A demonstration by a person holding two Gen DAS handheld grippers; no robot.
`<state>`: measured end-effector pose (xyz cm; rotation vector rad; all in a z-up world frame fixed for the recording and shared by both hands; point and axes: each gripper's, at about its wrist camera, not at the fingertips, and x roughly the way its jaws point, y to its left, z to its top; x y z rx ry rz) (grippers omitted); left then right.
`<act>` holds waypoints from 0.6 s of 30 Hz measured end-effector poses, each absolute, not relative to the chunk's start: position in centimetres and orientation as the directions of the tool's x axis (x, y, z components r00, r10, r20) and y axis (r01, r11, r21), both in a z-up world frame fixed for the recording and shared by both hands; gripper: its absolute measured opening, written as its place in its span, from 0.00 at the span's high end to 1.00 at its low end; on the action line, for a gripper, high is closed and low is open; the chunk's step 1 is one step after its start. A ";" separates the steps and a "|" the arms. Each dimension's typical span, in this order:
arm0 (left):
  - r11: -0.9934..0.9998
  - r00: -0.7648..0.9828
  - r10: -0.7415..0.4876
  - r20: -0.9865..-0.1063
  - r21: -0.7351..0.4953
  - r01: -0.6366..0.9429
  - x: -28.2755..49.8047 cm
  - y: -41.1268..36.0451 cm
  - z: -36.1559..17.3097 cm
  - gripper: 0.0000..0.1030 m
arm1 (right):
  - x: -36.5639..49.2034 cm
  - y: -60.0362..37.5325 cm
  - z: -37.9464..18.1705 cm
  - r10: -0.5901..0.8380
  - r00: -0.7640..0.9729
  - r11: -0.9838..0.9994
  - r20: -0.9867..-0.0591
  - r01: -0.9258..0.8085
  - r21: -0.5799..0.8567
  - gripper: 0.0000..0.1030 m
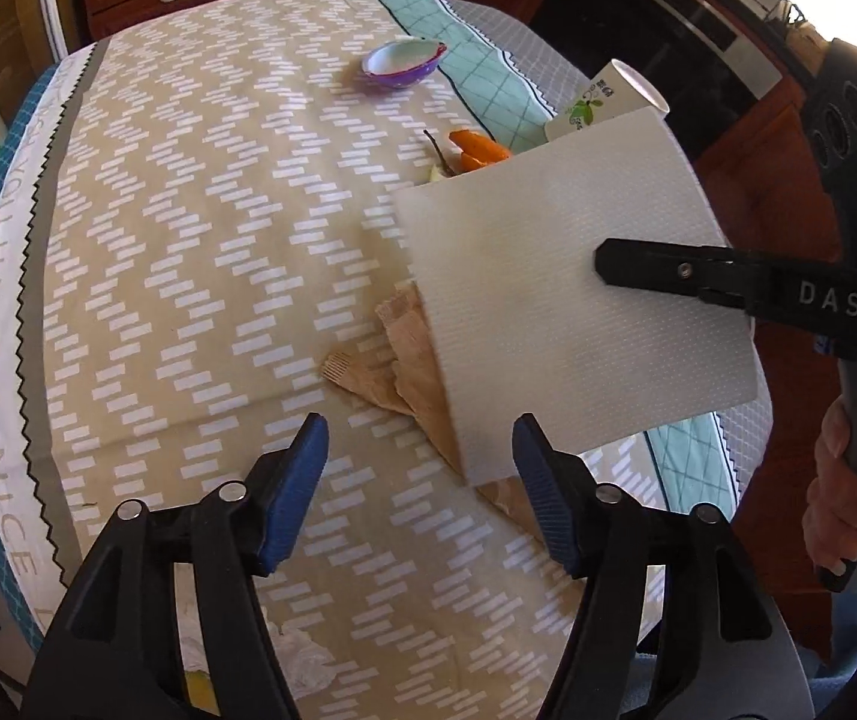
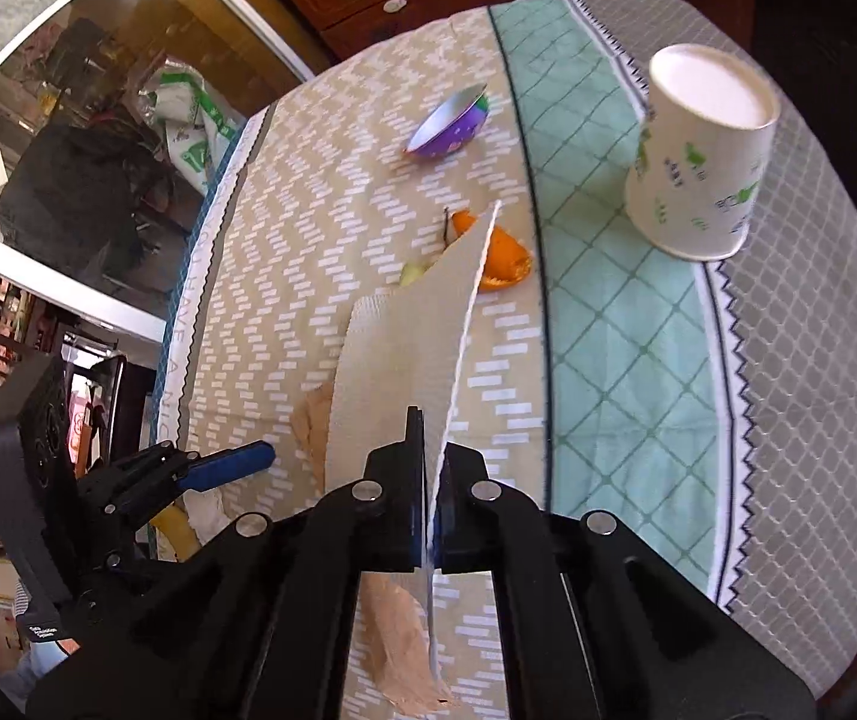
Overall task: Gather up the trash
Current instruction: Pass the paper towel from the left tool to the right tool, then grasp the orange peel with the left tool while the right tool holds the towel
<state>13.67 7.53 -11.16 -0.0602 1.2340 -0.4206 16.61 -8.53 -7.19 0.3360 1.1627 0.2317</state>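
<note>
Fingers of the right gripper are pinched on the near edge of a white paper towel, lifting it clear of the table, while the left gripper hangs just beside the sheet's lower corner with its blue pads apart and nothing between them. By size, the table comes first, covered with a patterned cloth, then the lifted towel over its middle. A white paper cup stands upside down toward the far right edge. Crumpled brown paper lies on the cloth under the towel. A small purple bowl, tipped on its side, sits near the far edge. Orange peel and a bit of fruit core with a stem lie behind the towel. Some crumpled white tissue and something yellow show at the near edge under the left gripper, too hidden to name surely. As I judge it, the collecting is barely begun: one piece is in hand, the rest untouched, and no bin is visible.
</note>
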 end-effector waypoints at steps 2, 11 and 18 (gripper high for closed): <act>0.927 0.278 -0.339 -0.899 -0.270 0.259 14.1 7.8 -10.7 0.34 | 16.2 -10.3 -5.8 0.326 0.429 0.929 -0.843 0.022 0.370 0.98; 0.935 0.327 -0.285 -0.901 -0.187 0.300 17.7 3.7 -9.6 0.30 | 13.7 -17.8 -4.6 0.238 0.504 0.926 -0.831 0.142 0.351 0.98; 0.952 0.314 -0.239 -0.919 -0.157 0.264 22.5 1.6 -11.3 0.30 | 12.2 -20.5 -5.4 0.238 0.509 0.914 -0.827 0.170 0.368 0.98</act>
